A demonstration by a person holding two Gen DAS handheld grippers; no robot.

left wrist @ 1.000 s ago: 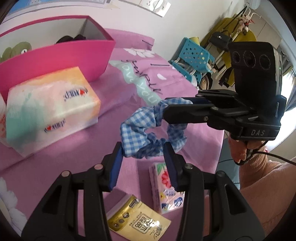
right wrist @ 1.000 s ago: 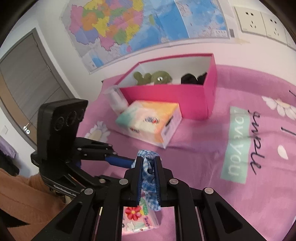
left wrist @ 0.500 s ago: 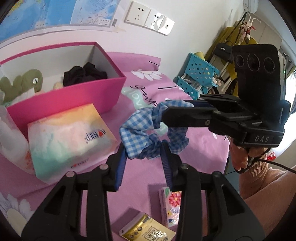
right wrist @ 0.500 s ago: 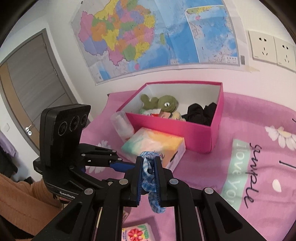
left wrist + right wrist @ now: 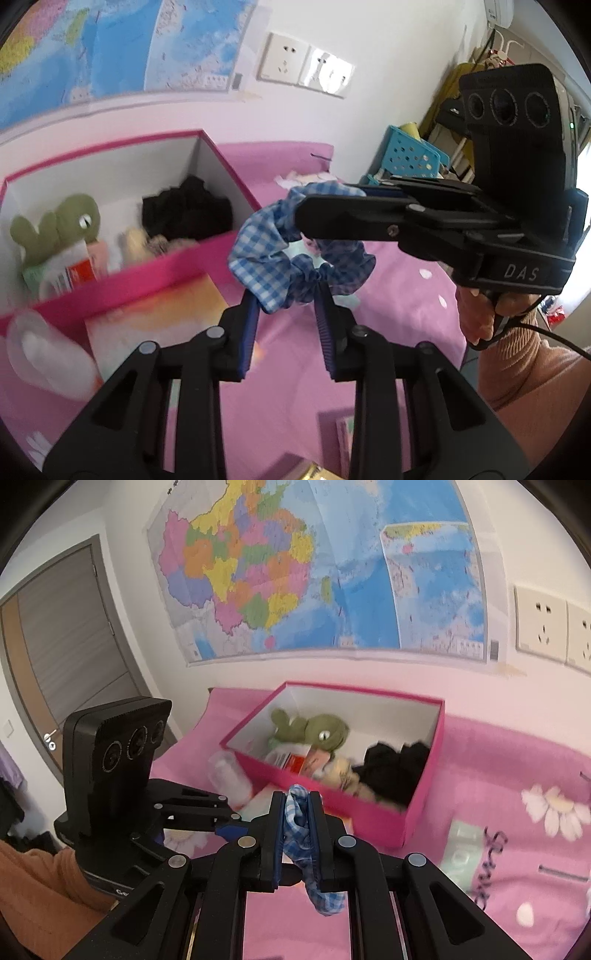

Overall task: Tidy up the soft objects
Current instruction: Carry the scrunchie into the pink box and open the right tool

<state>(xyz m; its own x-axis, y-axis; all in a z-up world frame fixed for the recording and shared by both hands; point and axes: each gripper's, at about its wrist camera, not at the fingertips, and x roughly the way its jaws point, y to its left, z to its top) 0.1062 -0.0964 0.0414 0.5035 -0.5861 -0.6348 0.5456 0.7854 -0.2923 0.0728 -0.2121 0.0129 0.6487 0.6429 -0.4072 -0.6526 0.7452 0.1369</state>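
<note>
Scrunchie in blue gingham hangs in the air at the centre of the left wrist view, above the pink bedspread and just right of the pink box; the right gripper reaches in level from the right edge and its fingers are clamped narrow on the top of the loop; the left gripper rises from the bottom edge with its 2 blue pads at middling width either side of the lower gather, and whether they press the cloth is hard to make out; in the right wrist view the right gripper pinches the scrunchie tight, a tail of cloth hanging below the fingers; the left gripper enters from the left there, its tips hidden behind the right fingers; the box is open-topped with bare white floor along its far wall; a green plush toy and a black cloth bundle lie inside; open bedspread lies right of the box; the tissue pack in front of the box is blurred; the wrapped roll at lower left is blurred too; a hand in a peach sleeve grips the right tool at the right edge.
</note>
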